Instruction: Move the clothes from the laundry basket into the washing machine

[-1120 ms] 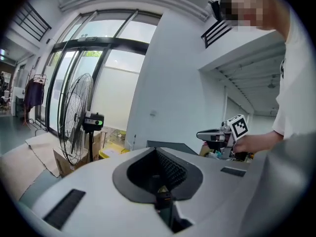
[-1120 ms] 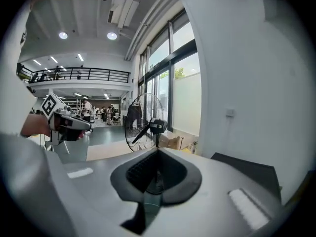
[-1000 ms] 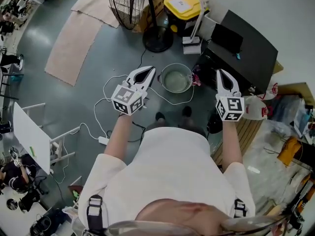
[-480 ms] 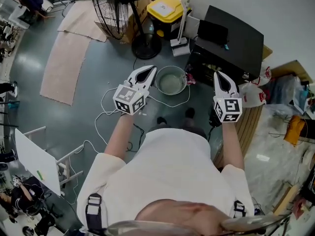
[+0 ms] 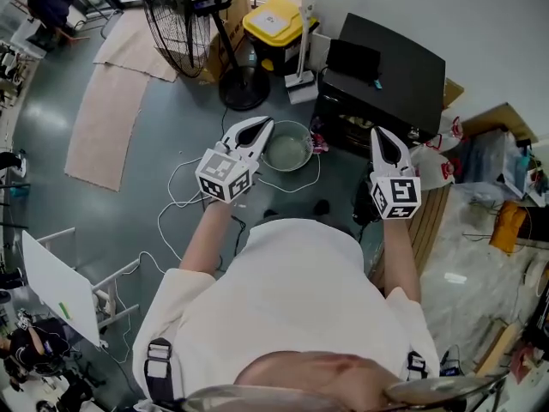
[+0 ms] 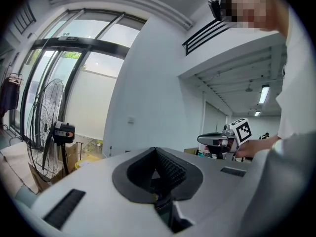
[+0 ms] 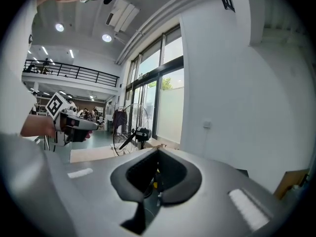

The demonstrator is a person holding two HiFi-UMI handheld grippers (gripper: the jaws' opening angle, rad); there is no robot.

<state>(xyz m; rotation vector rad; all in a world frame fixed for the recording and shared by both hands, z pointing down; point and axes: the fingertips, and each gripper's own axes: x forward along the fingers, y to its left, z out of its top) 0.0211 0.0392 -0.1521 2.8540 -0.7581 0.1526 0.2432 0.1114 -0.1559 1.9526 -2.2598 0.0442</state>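
A round pale basin (image 5: 287,150) stands on the grey floor ahead of the person's feet; what it holds is too small to tell. Right of it sits a black box-shaped unit (image 5: 388,74) against the white wall. My left gripper (image 5: 262,124) hovers beside the basin's left rim, shut and empty. My right gripper (image 5: 380,133) is held over the unit's front edge, also shut with nothing in it. In the left gripper view the left gripper (image 6: 156,150) points about level at the wall. The right gripper (image 7: 158,151) faces the windows in its own view.
A standing fan (image 5: 184,3) and a yellow-lidded bin (image 5: 276,20) are at the back. White cables (image 5: 184,191) loop over the floor left of the basin. A beige mat (image 5: 101,114) lies at the left. Bags and clutter (image 5: 493,187) fill the right side.
Both grippers have travelled forward together and a little up, staying shut. The basin, fan and black unit have shifted left in the head view as the person walks.
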